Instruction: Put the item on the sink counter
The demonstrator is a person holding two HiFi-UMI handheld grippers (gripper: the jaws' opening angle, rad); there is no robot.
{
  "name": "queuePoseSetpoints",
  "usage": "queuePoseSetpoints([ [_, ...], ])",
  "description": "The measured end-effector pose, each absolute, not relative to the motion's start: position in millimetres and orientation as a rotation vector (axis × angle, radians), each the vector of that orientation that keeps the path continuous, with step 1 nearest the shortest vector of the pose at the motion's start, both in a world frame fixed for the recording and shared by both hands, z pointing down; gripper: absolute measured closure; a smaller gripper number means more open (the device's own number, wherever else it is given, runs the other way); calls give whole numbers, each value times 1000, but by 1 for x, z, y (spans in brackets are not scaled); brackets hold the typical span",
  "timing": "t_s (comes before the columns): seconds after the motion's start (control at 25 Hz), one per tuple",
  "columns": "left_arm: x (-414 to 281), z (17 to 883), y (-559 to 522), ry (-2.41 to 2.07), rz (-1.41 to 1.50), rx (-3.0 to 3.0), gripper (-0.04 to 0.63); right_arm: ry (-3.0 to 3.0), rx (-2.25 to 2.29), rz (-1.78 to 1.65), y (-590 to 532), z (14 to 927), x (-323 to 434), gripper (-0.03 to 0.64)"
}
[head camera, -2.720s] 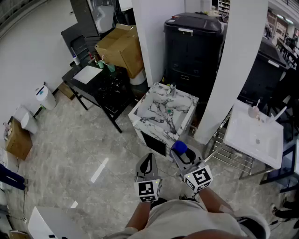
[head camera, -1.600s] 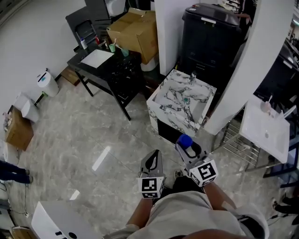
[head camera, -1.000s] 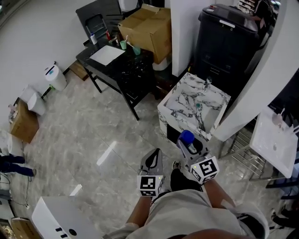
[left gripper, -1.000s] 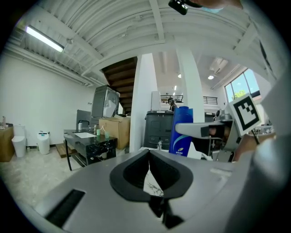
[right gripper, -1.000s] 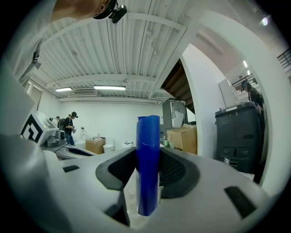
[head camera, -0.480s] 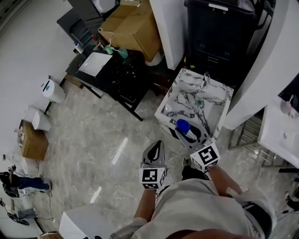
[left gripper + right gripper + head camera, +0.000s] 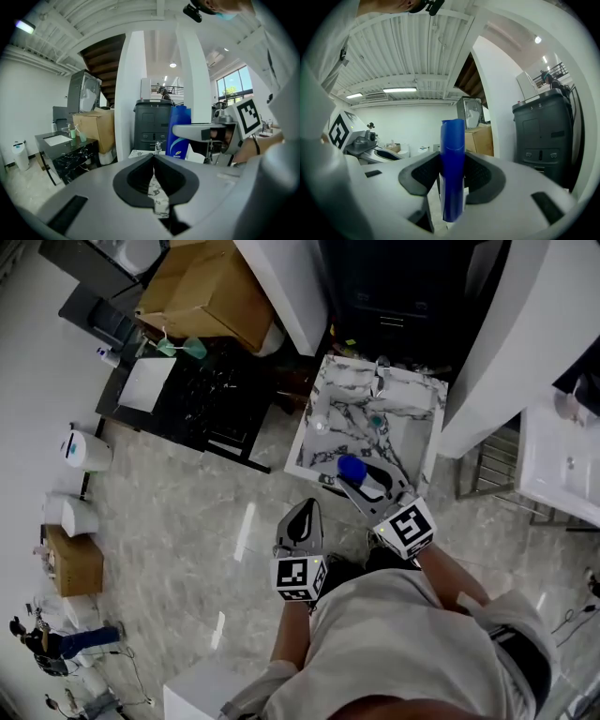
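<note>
My right gripper (image 7: 361, 479) is shut on a blue bottle (image 7: 352, 468), held upright; its blue top and white body show between the jaws in the right gripper view (image 7: 452, 178). It hangs over the near edge of the marble sink counter (image 7: 323, 407), whose basin and small faucet (image 7: 380, 376) lie just beyond. My left gripper (image 7: 302, 521) is shut with nothing in it, low and left of the right one, short of the counter. In the left gripper view the bottle (image 7: 178, 131) stands to the right, clamped by the other gripper.
A black table (image 7: 192, 395) with a white sheet and cups stands left of the sink, a cardboard box (image 7: 211, 292) behind it. A white pillar (image 7: 483, 343) rises right of the counter, a black bin (image 7: 394, 287) behind. A white basin (image 7: 562, 465) at far right.
Both grippers have moved forward toward the marble sink counter; the blue bottle now sits over its near edge. The jaws have kept their states.
</note>
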State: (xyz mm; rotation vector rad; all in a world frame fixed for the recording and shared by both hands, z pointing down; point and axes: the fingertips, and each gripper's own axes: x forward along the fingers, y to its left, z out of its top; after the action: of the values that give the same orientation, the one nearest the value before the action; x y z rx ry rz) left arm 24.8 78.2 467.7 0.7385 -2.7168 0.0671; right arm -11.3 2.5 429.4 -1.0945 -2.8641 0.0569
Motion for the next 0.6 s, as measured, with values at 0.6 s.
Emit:
queuePoseSetpoints([
  [0.6,-75,481,70,-2552,59,1146,584,-2923,-754,-7,-10,446,-83,463],
])
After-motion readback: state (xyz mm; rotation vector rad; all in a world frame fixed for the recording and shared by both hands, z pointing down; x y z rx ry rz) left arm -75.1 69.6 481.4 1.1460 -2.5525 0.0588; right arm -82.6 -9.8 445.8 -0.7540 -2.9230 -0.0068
